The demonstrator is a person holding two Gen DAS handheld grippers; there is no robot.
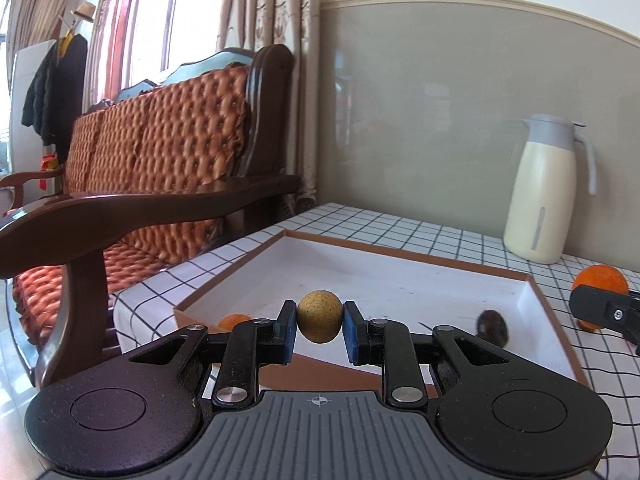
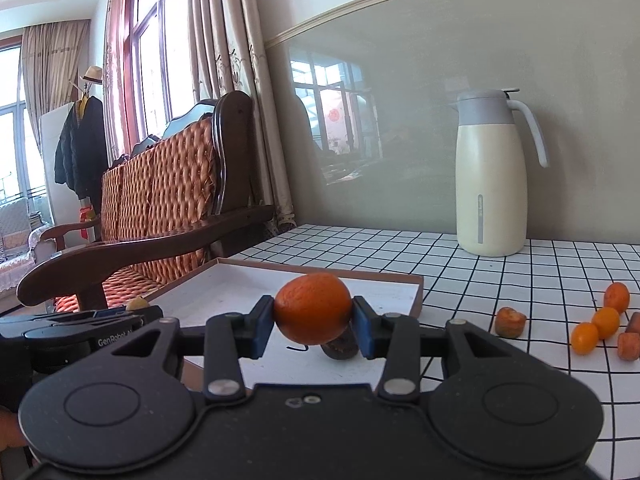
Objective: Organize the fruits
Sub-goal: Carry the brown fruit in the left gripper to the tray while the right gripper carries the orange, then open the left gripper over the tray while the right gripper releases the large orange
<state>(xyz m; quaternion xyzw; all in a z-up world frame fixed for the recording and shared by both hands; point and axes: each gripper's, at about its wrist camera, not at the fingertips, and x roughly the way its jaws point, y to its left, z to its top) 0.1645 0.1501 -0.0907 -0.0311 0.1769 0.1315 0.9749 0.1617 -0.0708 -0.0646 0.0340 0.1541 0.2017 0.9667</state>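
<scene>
Left wrist view first: we see the left gripper [image 1: 319,322] clamped on a small tan, speckled round fruit [image 1: 319,316], blue pads pressing both sides, held over the near edge of the shallow white tray [image 1: 400,276] with its brown rim. Inside the tray lie a dark wrinkled fruit [image 1: 492,328] toward the tray's right wall and a small orange fruit [image 1: 235,321] at the tray's near left corner, partly hidden behind the gripper's finger. In the right wrist view we note the right gripper [image 2: 313,320] closed on an orange citrus [image 2: 313,308], also poised above the tray, with the dark fruit just beyond and below it. Right of the tray, on the checked tablecloth [image 2: 460,280], sit three small orange fruits [image 2: 604,322] and some cut orange-brown pieces [image 2: 510,322] we cannot identify; a cream thermos jug [image 2: 492,184] stands well behind the tray, by the wall. Risks, as we judge them: both fruits are round and pinched only at their sides, so a tilt or jolt could squirt one out (the tan one looks firmer, the citrus softer and easier to bruise). Released from this height, either could roll across the smooth tray floor and knock the dark fruit, or hop the low rim. The two grippers are near each other over the tray, so a careless sweep could bump them together.
</scene>
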